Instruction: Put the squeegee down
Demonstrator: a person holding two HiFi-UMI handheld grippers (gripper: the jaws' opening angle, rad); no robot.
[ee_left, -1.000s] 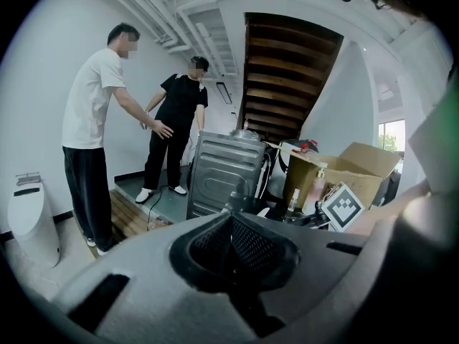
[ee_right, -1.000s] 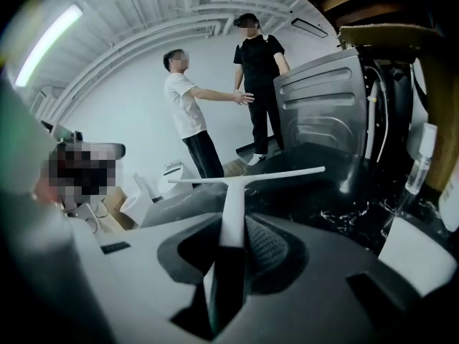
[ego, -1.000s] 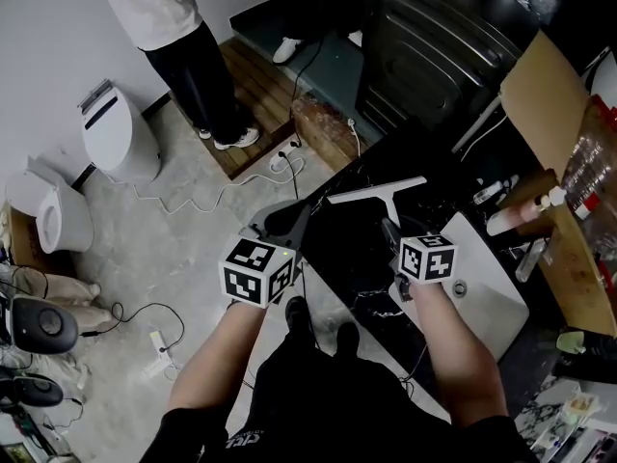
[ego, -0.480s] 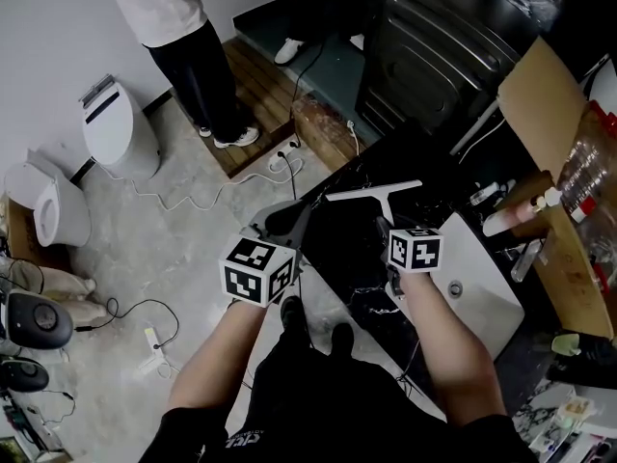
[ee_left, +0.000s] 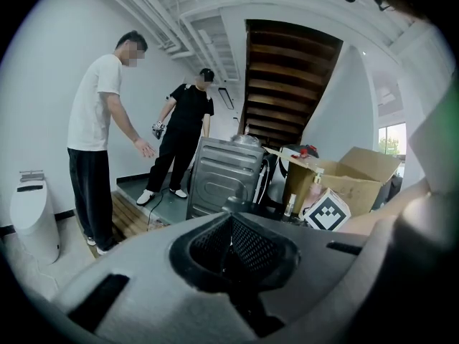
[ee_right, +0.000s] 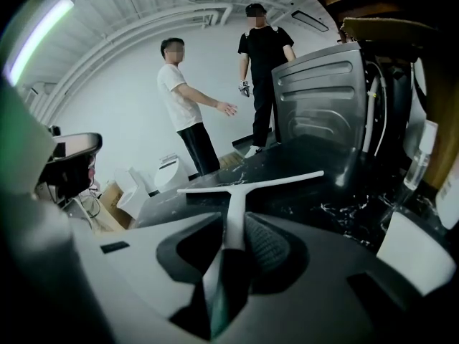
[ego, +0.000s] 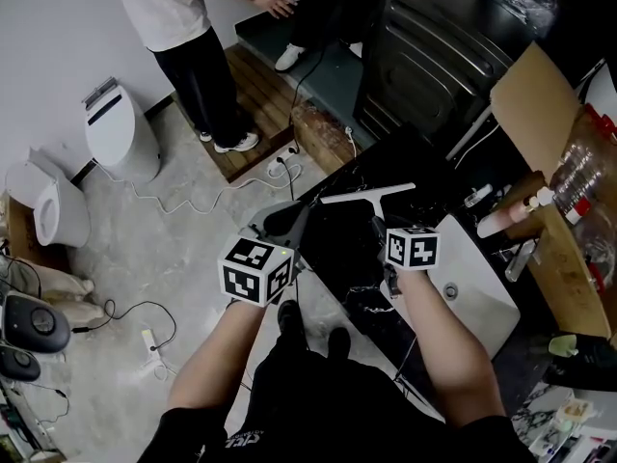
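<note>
Grey floor. White toilet point(ego: 120, 135) at left, two people by a wooden platform point(ego: 260, 95), black marbled worktop point(ego: 339, 249) in the centre, cardboard box point(ego: 540, 99) at right.

Left gripper point(ego: 301, 210): fingers closed on nothing, at the worktop's left edge.

Squeegee point(ego: 372, 199): blade on the worktop, handle running back between the right gripper point(ego: 379, 228) fingers. Those fingers have just been opening. There is a gap left of the handle, and the right finger touches it.

Against a second ago, the right gripper's marker cube sits slightly further left, and the person in white now reaches an arm out.
</note>
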